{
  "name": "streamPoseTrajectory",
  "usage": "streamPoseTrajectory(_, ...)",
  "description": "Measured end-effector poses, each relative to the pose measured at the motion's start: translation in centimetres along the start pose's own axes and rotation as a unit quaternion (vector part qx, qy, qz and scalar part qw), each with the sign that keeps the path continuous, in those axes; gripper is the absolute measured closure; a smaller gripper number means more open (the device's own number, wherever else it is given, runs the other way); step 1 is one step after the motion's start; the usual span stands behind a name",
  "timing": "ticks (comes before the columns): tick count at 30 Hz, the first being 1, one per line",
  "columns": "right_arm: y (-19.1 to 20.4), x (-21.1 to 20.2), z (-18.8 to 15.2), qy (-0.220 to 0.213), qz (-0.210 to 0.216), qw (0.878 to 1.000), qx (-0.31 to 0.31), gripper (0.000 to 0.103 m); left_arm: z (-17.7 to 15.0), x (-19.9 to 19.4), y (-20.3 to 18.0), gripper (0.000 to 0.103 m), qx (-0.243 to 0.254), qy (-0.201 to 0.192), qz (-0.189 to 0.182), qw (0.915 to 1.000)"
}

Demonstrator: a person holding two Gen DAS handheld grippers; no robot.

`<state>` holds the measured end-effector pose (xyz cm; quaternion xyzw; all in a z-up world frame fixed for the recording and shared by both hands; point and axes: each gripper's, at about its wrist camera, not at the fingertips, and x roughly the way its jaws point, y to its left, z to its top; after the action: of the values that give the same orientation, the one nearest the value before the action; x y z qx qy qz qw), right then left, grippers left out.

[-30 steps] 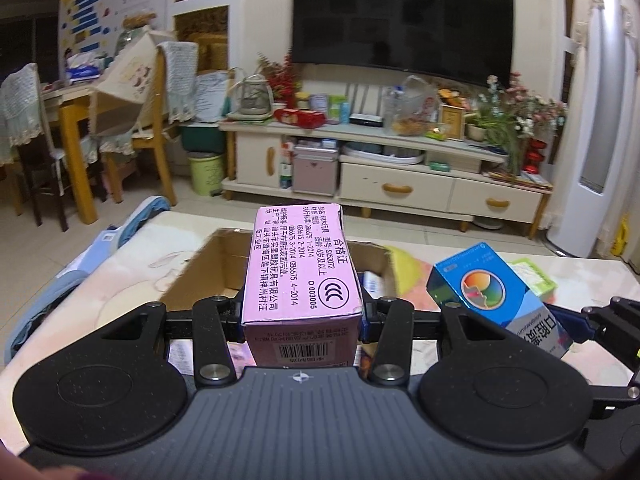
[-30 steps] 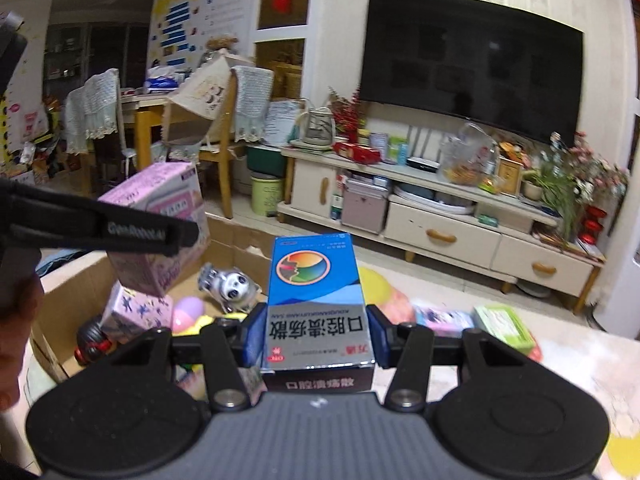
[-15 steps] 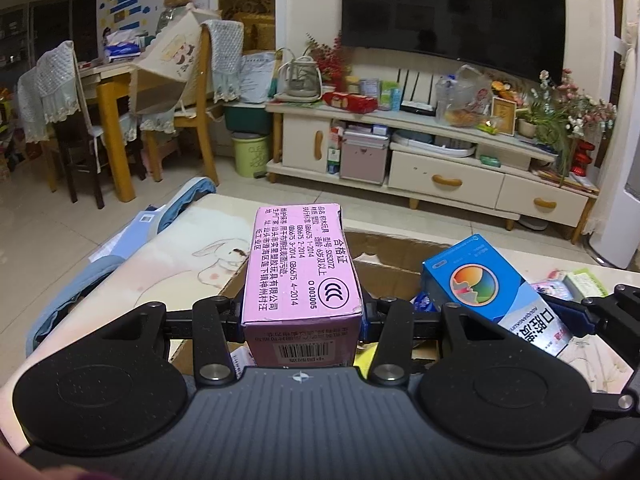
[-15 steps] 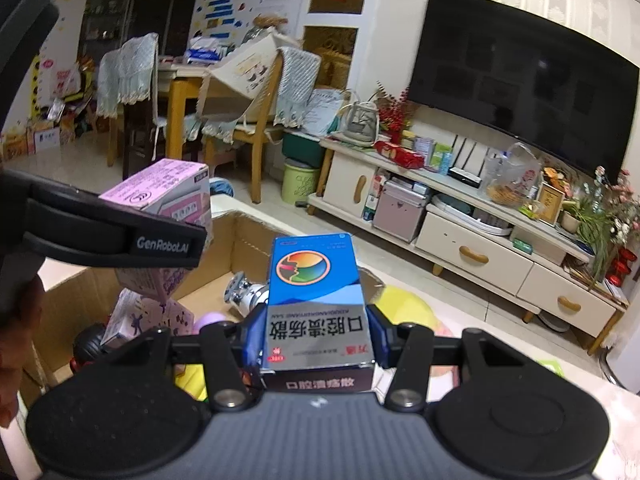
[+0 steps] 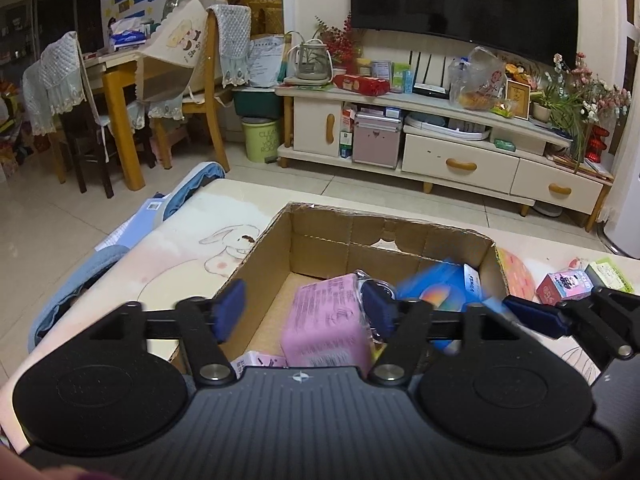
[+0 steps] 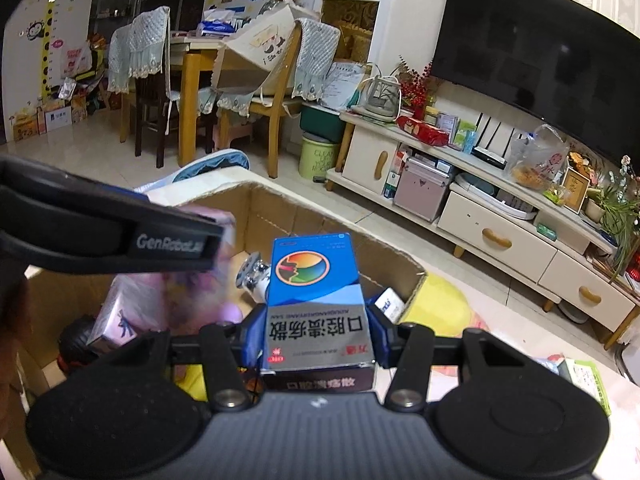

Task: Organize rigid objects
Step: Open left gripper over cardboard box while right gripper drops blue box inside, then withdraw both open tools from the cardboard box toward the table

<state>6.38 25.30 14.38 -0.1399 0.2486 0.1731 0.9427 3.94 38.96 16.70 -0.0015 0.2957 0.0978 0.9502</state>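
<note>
The left gripper (image 5: 306,312) is opening, jaws wide. The pink box (image 5: 326,326) sits between them with a clear gap at its 9 o'clock side; whether it touches the pad (image 5: 376,312) at 3 o'clock cannot be told. The pink box is over the carton (image 5: 264,264), tilted and blurred, apparently dropping in.

The right gripper (image 6: 316,336) holds the blue box (image 6: 316,296) by its two long side faces, near the carton's 3 o'clock wall. Its jaws are starting to open, but the pads still touch the blue box.

Handling, as judged: both are thin paperboard boxes, likely light and stiff but crushable. Grip across the narrow width on flat faces, near mid-length, with modest force. The glossy print may slip.
</note>
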Motion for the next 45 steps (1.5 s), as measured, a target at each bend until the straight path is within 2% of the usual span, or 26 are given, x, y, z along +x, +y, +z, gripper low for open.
streamPoseTrajectory(1, 0.1, -0.1, 0.0, 0.0, 0.001, 1.0, -0.003, 0.031, 0.0, -0.1, 0.0, 0.01, 0.001, 0.0, 0.001, 1.0)
streamPoseTrajectory(3, 0.1, -0.7, 0.0, -0.012, -0.008, 1.0, -0.006, 0.019, 0.0, -0.2, 0.1, 0.005, 0.002, -0.002, 0.001, 1.0)
streamPoseTrajectory(10, -0.6, -2.4, -0.5, -0.029, -0.032, 0.999, -0.005, 0.016, 0.0, -0.3, 0.2, 0.003, 0.002, 0.003, 0.0, 1.0)
streamPoseTrajectory(13, -1.2, -3.2, -0.8, -0.038, -0.041, 0.998, 0.004, 0.012, 0.1, -0.1, 0.0, 0.0, 0.006, 0.002, 0.001, 1.0)
streamPoseTrajectory(24, -3.0, -4.9, -2.5, -0.063, -0.068, 0.995, 0.046, 0.01, 0.1, -0.3, -0.6, 0.0, 0.018, -0.009, -0.013, 0.9997)
streamPoseTrajectory(45, -6.1, -5.7, -5.9, -0.059, -0.086, 0.99, 0.094, 0.01, 0.2, 1.0, -0.7, 0.0, 0.052, -0.007, -0.038, 0.9979)
